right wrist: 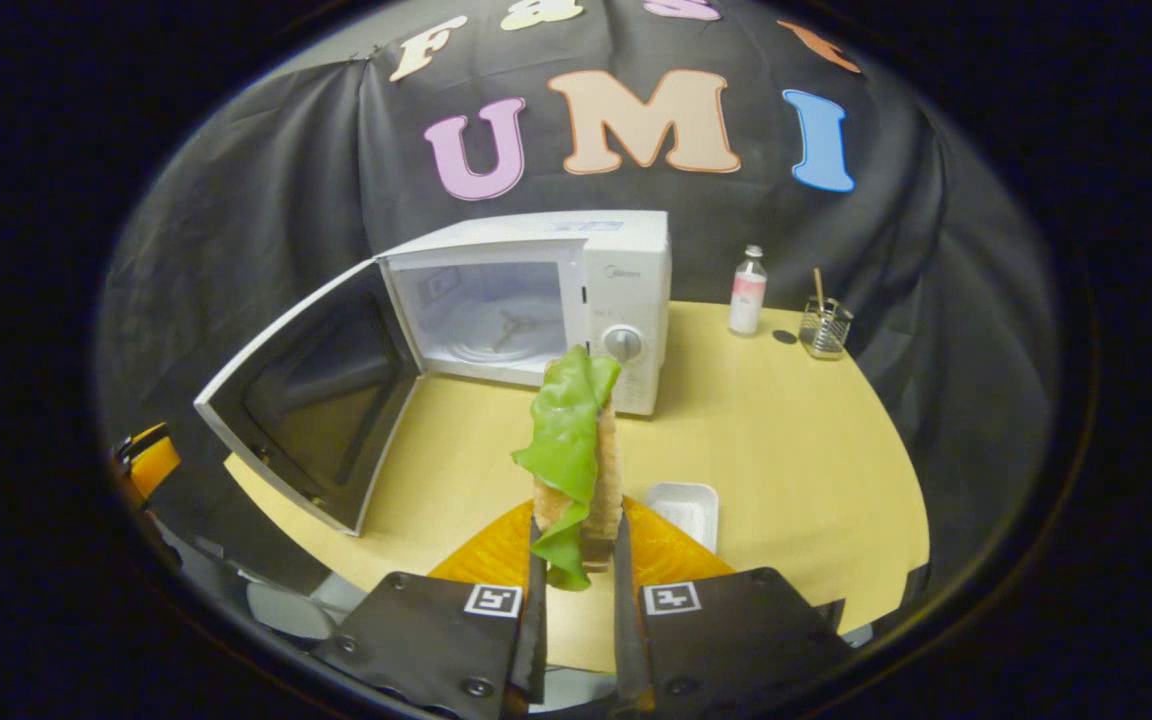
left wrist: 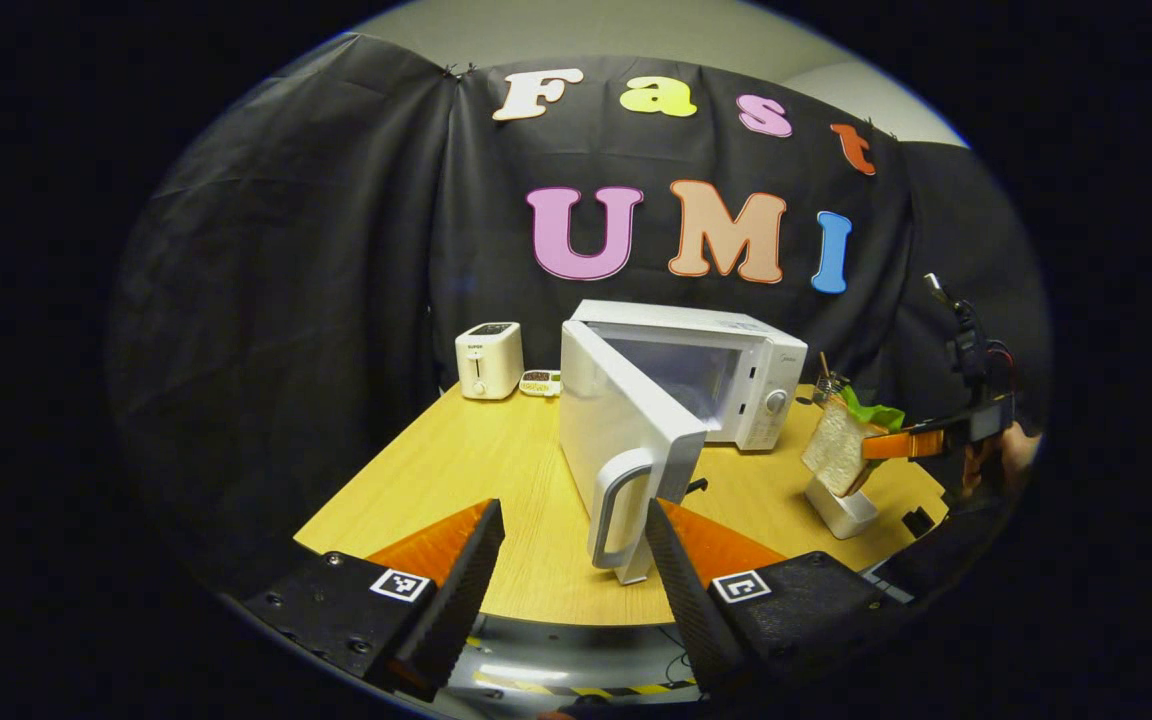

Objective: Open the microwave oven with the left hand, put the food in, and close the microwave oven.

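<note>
White microwave (right wrist: 576, 290) stands near the table's (right wrist: 786, 450) back edge, its door (right wrist: 311, 395) swung wide. The right gripper (right wrist: 576, 560) pinches the sandwich (right wrist: 576, 450) upright between both fingers, above the front edge beside a white tray (right wrist: 686, 510). The left gripper (left wrist: 576, 570) gapes wide, holding nothing, just before the door handle (left wrist: 621, 505).

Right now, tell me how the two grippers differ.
The left gripper is open and holds nothing; the right gripper is shut on the sandwich. The left sits by the microwave door; the right is raised above the table. Both face the microwave.
</note>
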The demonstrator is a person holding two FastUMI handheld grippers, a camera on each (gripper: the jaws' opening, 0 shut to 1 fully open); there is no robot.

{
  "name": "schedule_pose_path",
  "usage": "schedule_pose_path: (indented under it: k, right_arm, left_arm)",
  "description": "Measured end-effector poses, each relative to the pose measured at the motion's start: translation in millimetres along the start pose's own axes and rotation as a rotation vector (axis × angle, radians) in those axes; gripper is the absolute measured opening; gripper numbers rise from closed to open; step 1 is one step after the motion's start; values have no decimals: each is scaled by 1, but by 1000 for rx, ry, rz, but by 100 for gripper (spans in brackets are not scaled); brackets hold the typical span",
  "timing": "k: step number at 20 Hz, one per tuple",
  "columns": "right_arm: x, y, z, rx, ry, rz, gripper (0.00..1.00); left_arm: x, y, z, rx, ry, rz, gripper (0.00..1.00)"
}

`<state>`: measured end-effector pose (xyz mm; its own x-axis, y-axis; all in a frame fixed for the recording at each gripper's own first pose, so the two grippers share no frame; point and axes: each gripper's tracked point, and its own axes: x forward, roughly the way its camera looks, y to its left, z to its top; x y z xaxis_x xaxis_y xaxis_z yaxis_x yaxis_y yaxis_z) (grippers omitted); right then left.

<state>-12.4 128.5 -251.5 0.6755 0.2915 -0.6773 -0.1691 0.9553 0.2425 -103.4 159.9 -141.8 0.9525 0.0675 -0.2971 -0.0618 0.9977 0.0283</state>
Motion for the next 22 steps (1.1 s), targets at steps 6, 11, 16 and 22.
schedule_pose_path:
  k: [6, 11, 16, 22]
  right_arm:
    - [37, 52, 30, 107, -25, 76, 30]
    - [76, 103, 51, 282, -43, 156, 30]
    - [108, 116, 65, 427, -26, 153, 30]
    - [154, 123, 71, 688, 5, 149, 25]
  left_arm:
    - [-2, 23, 24, 20, -44, -24, 85]
    - [5, 41, 20, -39, -27, -47, 86]
    - [-2, 40, 17, -119, -26, -42, 87]
    - [3, 49, 14, -141, -18, -21, 87]
